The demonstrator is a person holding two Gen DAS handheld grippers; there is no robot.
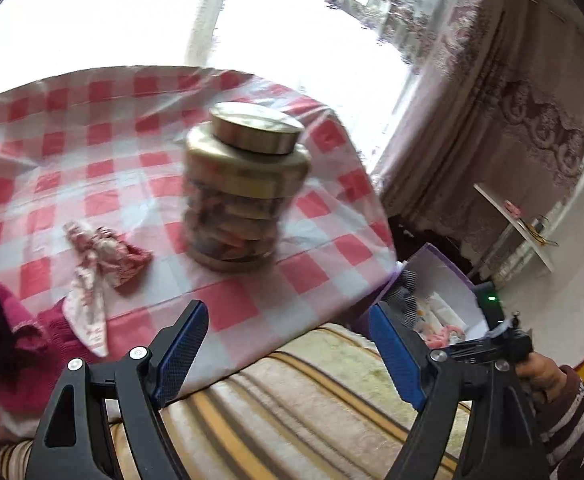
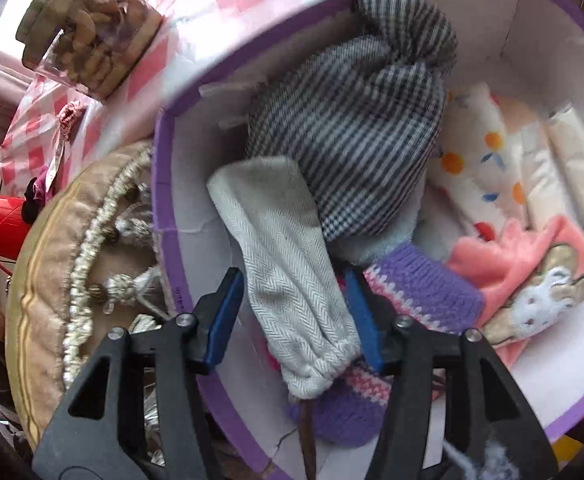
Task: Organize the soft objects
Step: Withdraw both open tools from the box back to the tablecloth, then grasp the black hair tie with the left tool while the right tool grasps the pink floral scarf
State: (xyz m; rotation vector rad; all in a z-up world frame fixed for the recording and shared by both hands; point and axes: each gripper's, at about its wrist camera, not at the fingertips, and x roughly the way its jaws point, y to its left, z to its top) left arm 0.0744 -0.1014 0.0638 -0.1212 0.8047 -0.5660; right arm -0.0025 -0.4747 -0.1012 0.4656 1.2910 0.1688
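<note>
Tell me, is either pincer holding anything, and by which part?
Nothing looks gripped. The left gripper is empty; the right gripper has its jaws around the near end of the white sock, not pinching it.

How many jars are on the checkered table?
1. The jar with a gold lid stands near the middle of the checkered tablecloth, right of a crumpled floral cloth. More could sit outside the view.

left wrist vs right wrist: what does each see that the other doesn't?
Left wrist only: the open left gripper, a floral cloth on the table, and the window.
Right wrist only: the right gripper open around a grey herringbone sock, and a checked cloth in the box.
Both: the jar, the checkered tablecloth, the purple box.
</note>
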